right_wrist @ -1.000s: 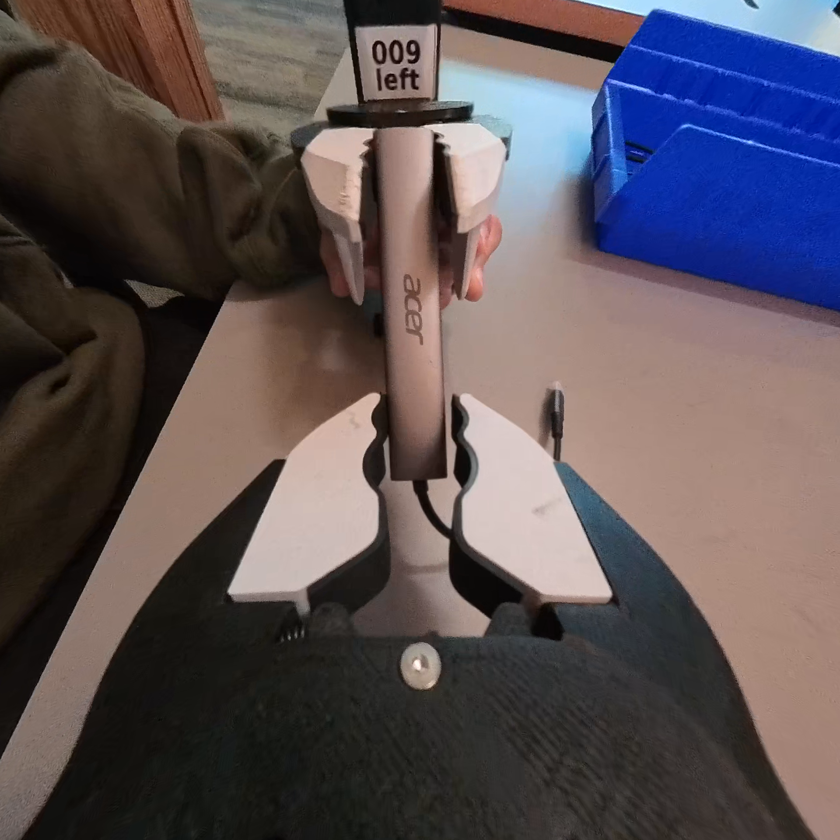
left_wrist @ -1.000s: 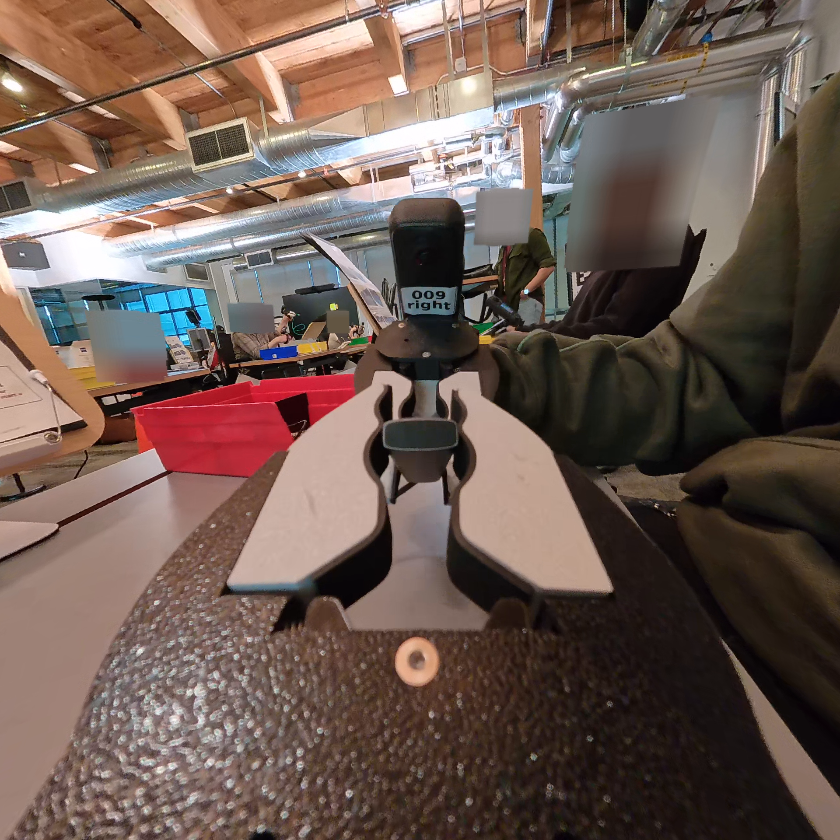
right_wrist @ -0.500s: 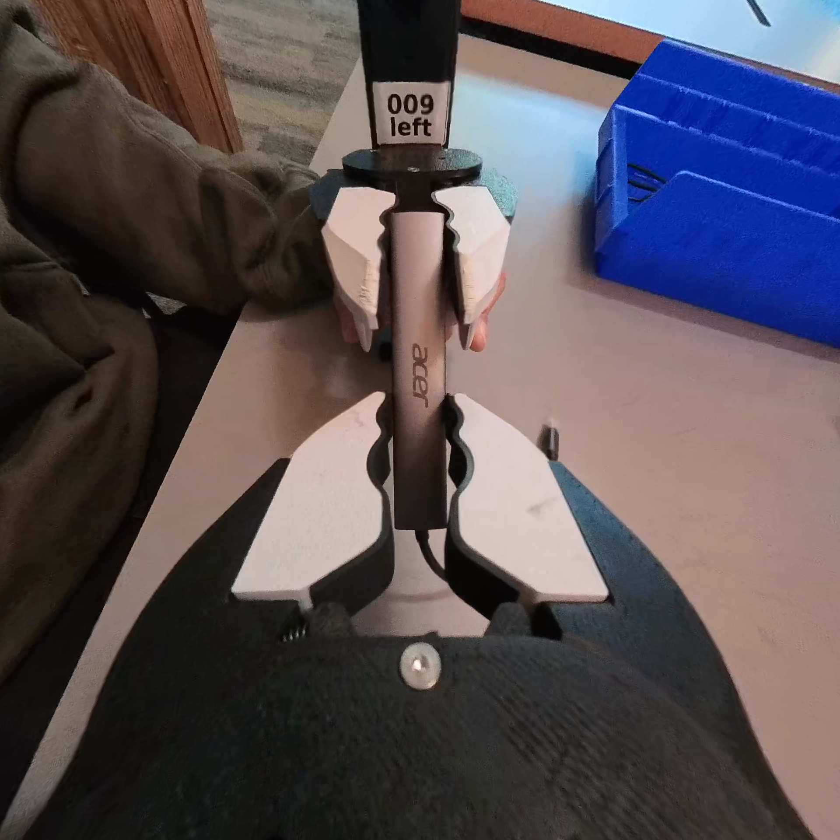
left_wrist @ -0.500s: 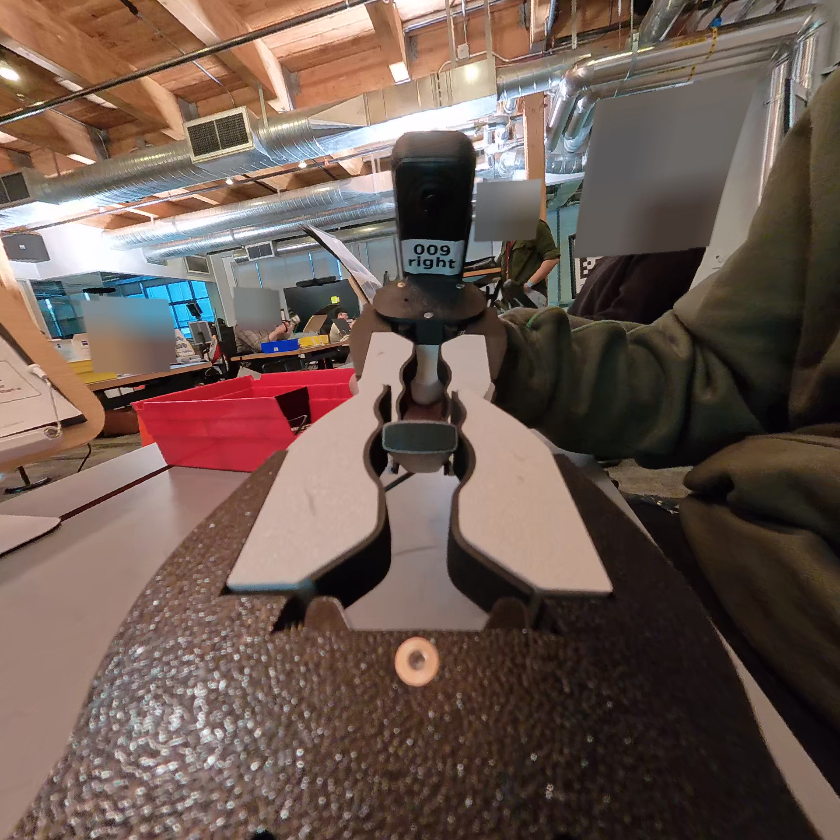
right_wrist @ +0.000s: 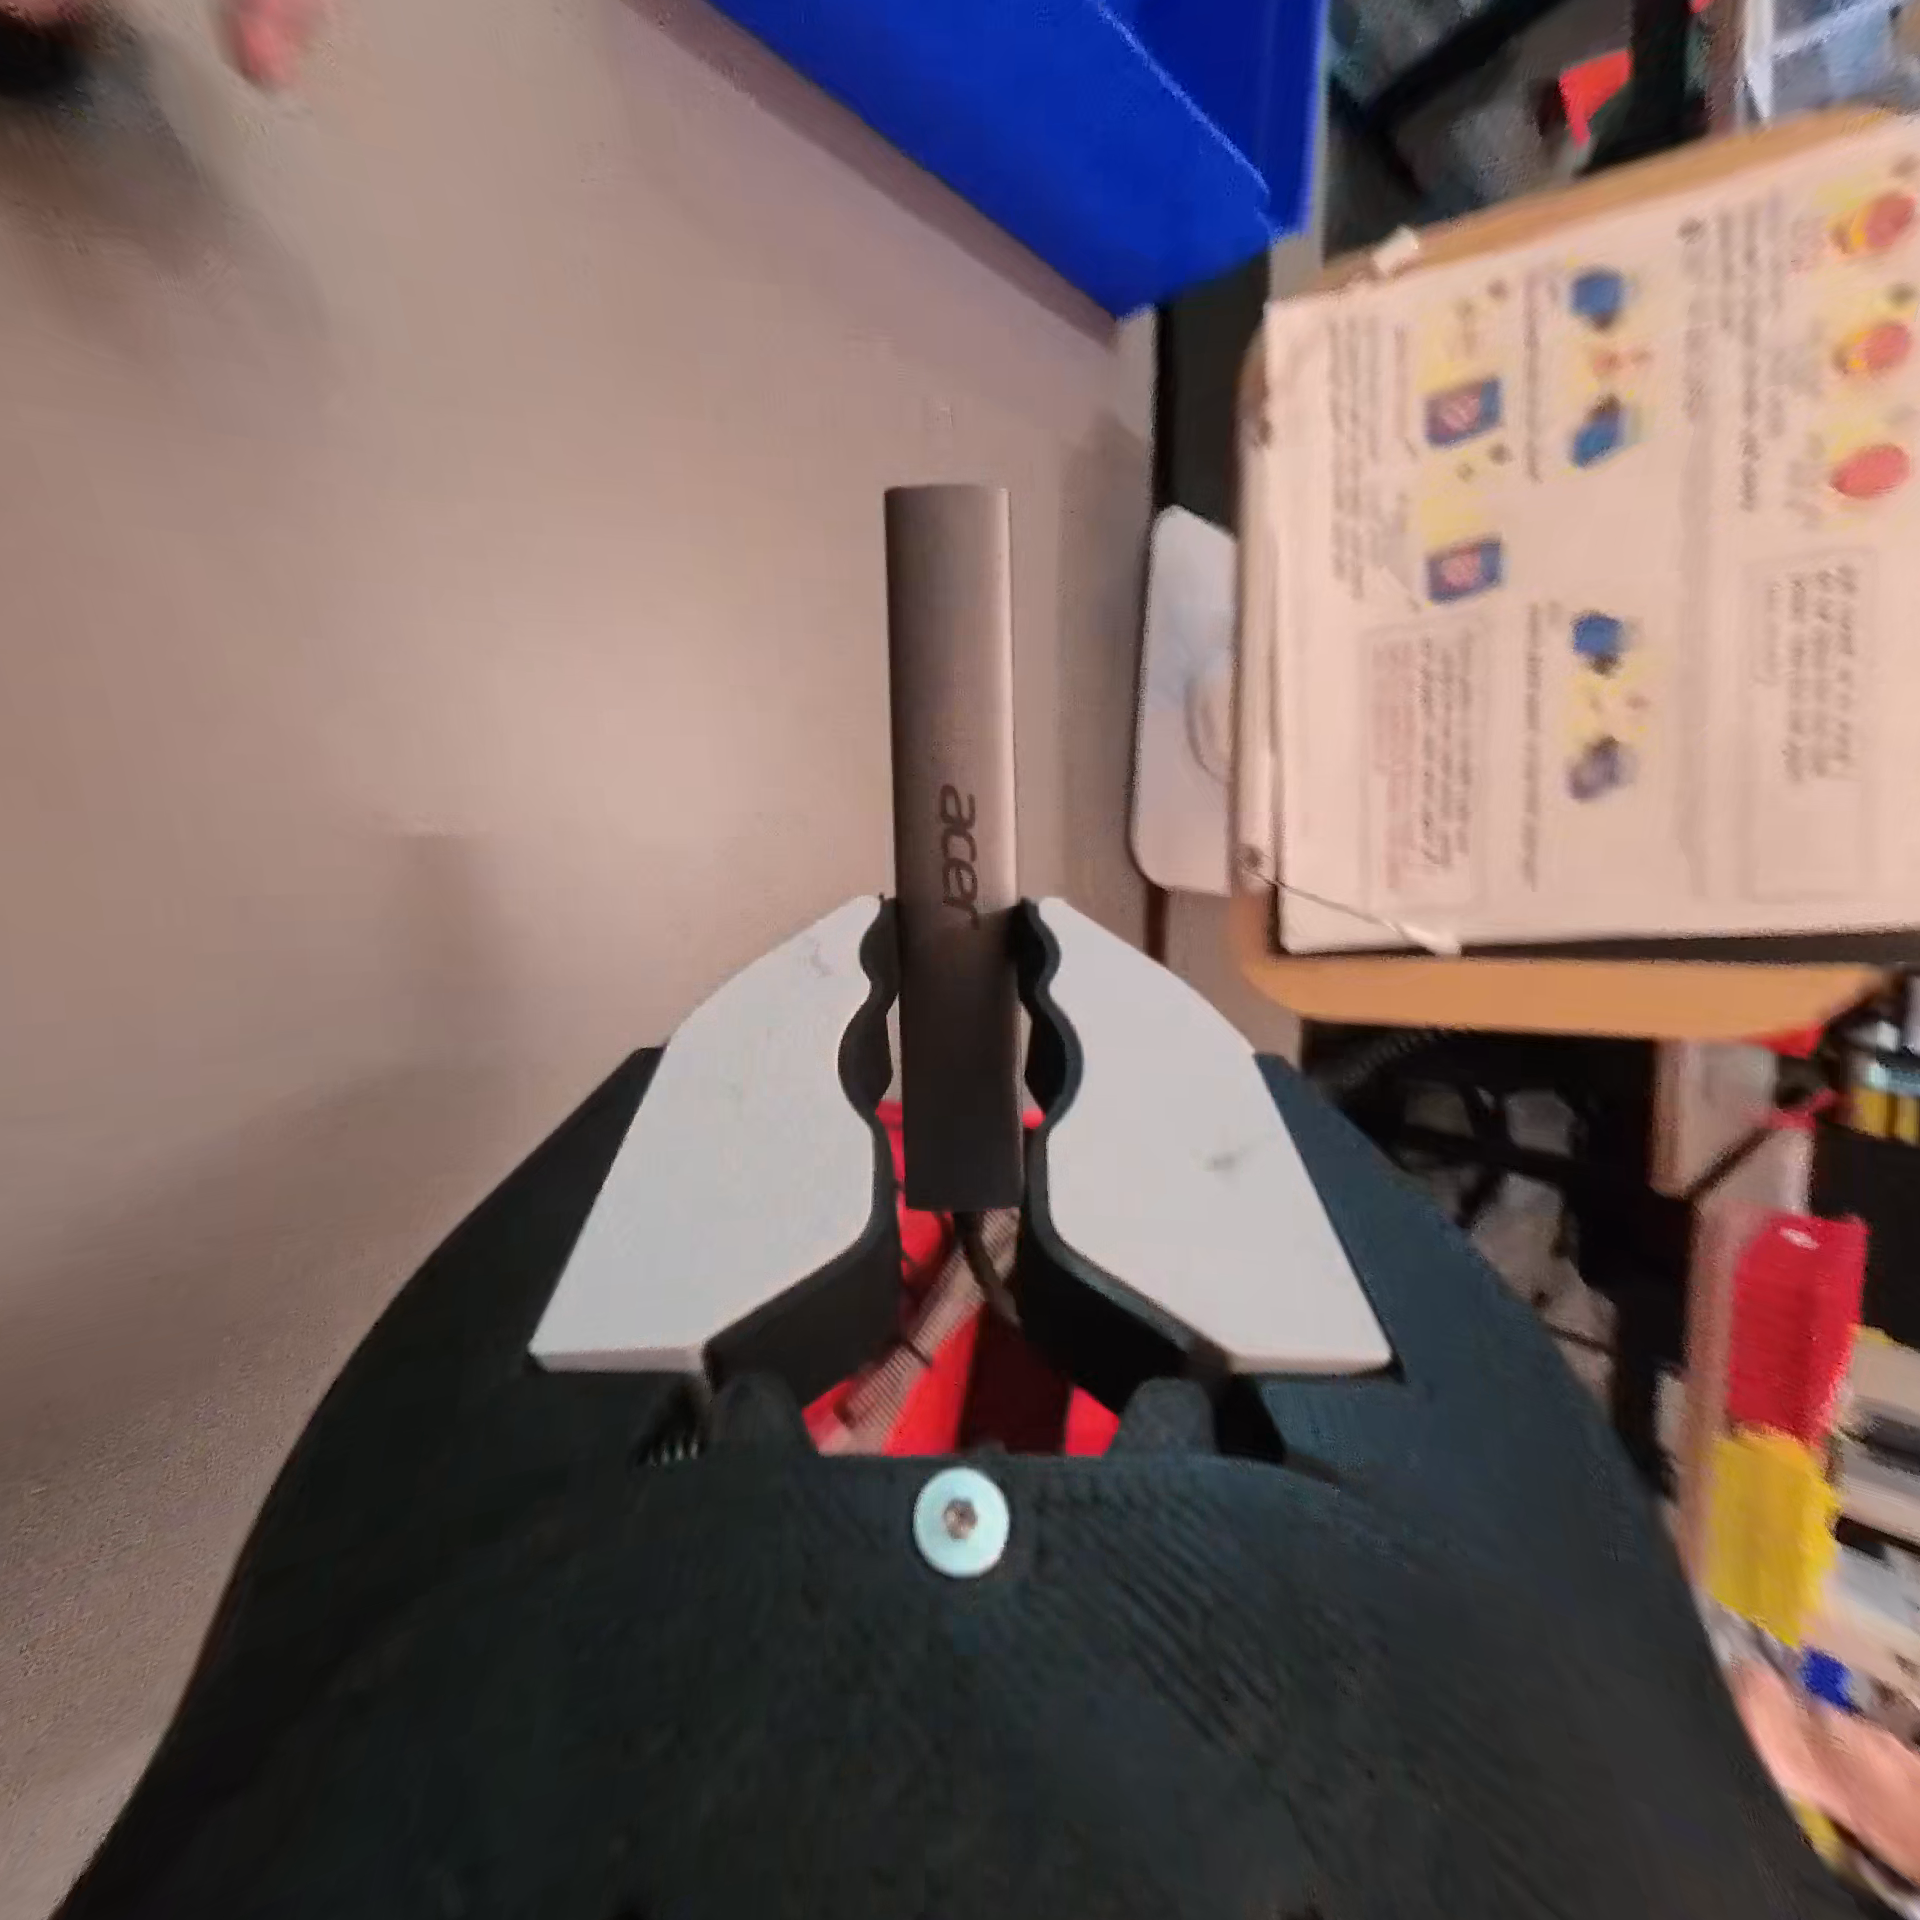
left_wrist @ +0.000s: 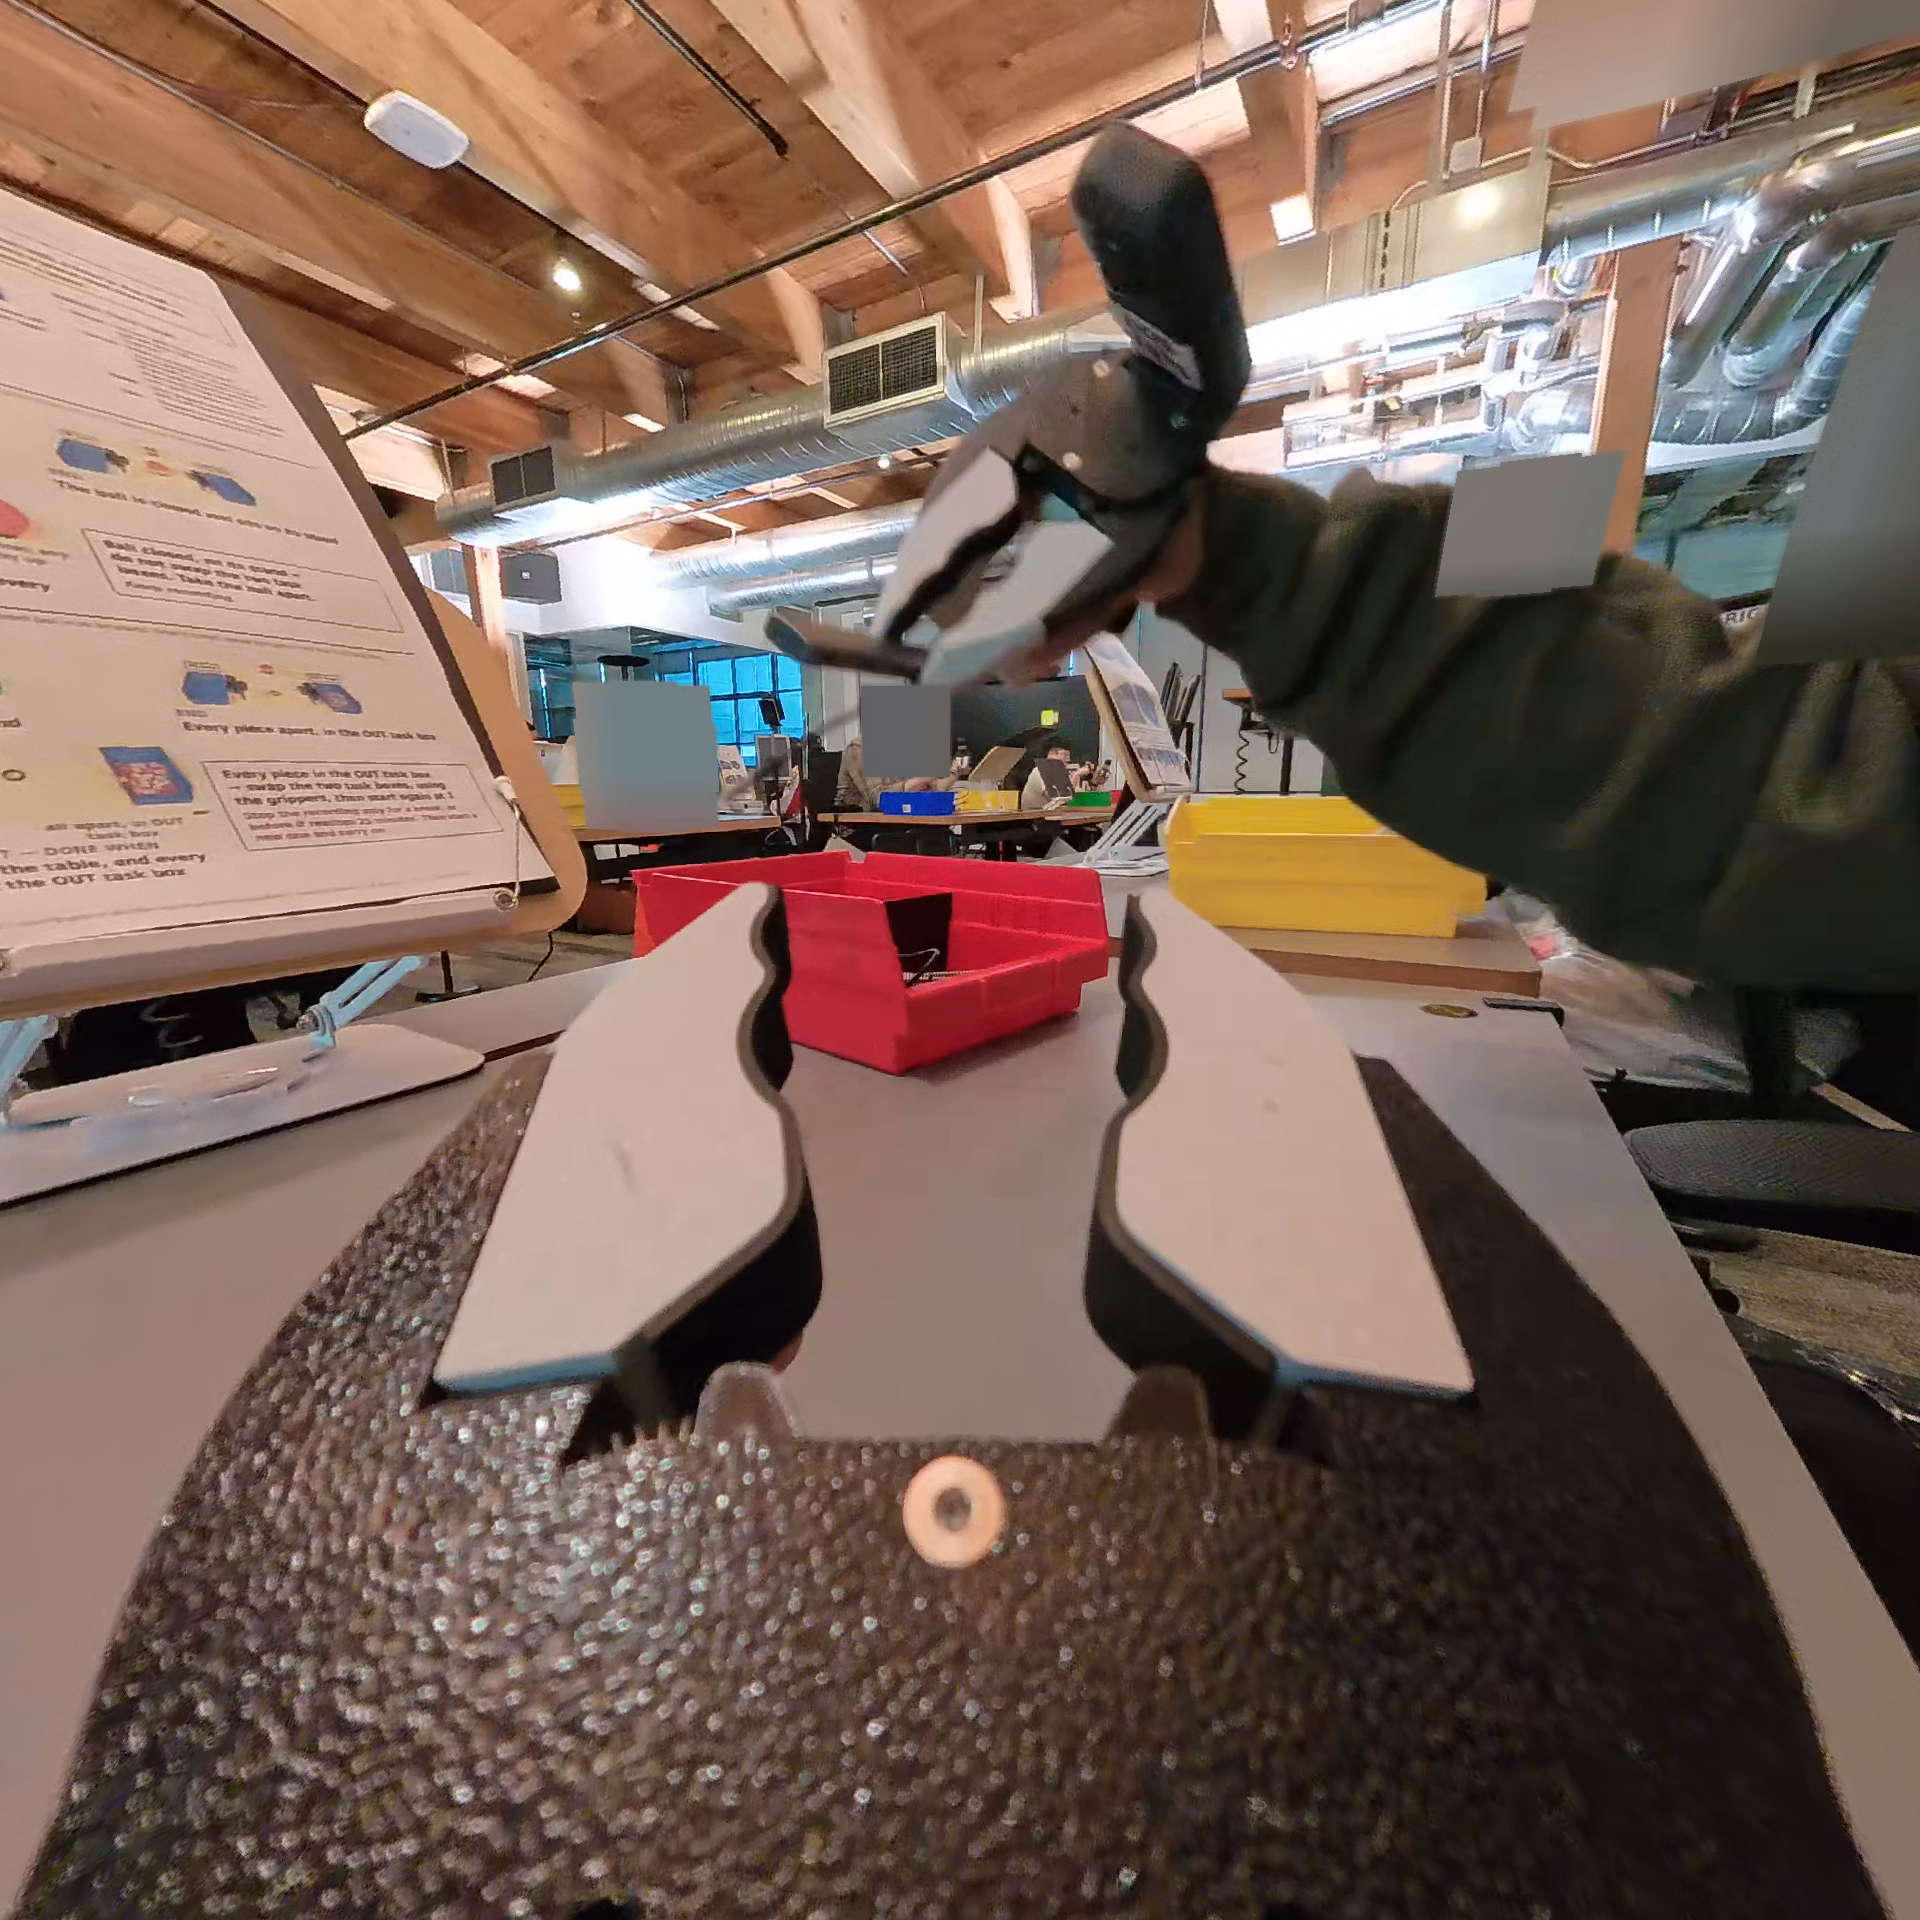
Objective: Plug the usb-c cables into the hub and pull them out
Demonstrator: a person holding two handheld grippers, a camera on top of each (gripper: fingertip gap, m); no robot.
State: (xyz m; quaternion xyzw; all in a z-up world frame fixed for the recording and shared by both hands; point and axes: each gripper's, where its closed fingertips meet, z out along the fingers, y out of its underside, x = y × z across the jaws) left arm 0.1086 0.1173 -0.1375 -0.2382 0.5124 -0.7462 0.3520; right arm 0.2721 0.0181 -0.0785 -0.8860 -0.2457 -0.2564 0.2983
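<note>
My right gripper (right_wrist: 951, 914) is shut on the near half of a slim grey hub (right_wrist: 948, 675), whose far half sticks out past the fingertips. The hub's short dark cable (right_wrist: 987, 1268) hangs behind the jaws. In the left wrist view the right gripper (left_wrist: 925, 644) is raised in the air, tilted, with the hub (left_wrist: 831, 644) pointing left. My left gripper (left_wrist: 951, 904) is open and empty, low over the grey table (left_wrist: 935, 1195). No loose USB-C cable shows in either view.
A red bin (left_wrist: 997, 977) sits just ahead of the left gripper and shows under the right gripper's fingers (right_wrist: 914, 1434). An instruction sheet on a stand (left_wrist: 208, 623) is at left. A yellow bin (left_wrist: 1309, 873) stands behind. A blue bin (right_wrist: 1039, 135) sits at the table's edge.
Both grippers held the hub between them. The left gripper has let go and opened. The right gripper has lifted the hub up and swung away with it.
</note>
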